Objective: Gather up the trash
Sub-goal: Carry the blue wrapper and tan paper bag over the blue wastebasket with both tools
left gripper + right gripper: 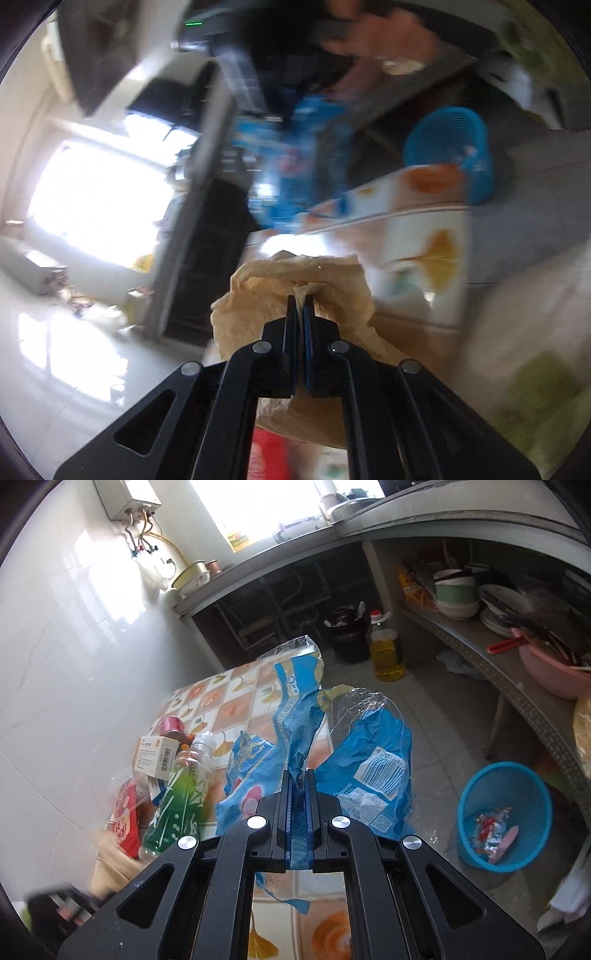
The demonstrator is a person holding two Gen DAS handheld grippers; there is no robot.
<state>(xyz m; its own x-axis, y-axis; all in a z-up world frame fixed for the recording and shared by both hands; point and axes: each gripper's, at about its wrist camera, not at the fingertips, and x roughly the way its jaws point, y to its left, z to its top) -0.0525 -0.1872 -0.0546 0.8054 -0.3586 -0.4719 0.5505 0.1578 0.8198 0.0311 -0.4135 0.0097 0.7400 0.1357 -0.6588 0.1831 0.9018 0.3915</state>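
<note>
My left gripper (300,293) is shut on a crumpled tan paper wrapper (266,295), which hangs in the air in a very blurred left wrist view. My right gripper (300,775) is shut on a big crinkled blue plastic bag (365,746) with a barcode, held up above the patterned table (225,701). A blue mesh waste basket (504,812) stands on the floor at the right with a few wrappers inside; the left wrist view shows the waste basket (448,147) beyond the table's edge (406,218). The blue bag (291,155) is a blur there, below a hand (388,40).
On the table's left side lie a green-labelled clear bottle (177,794), a white and orange carton (157,757), a pink can (171,725) and a red packet (125,819). A yellow oil bottle (386,650) stands on the floor. Shelves with bowls (454,594) and a pink basin (554,668) run along the right.
</note>
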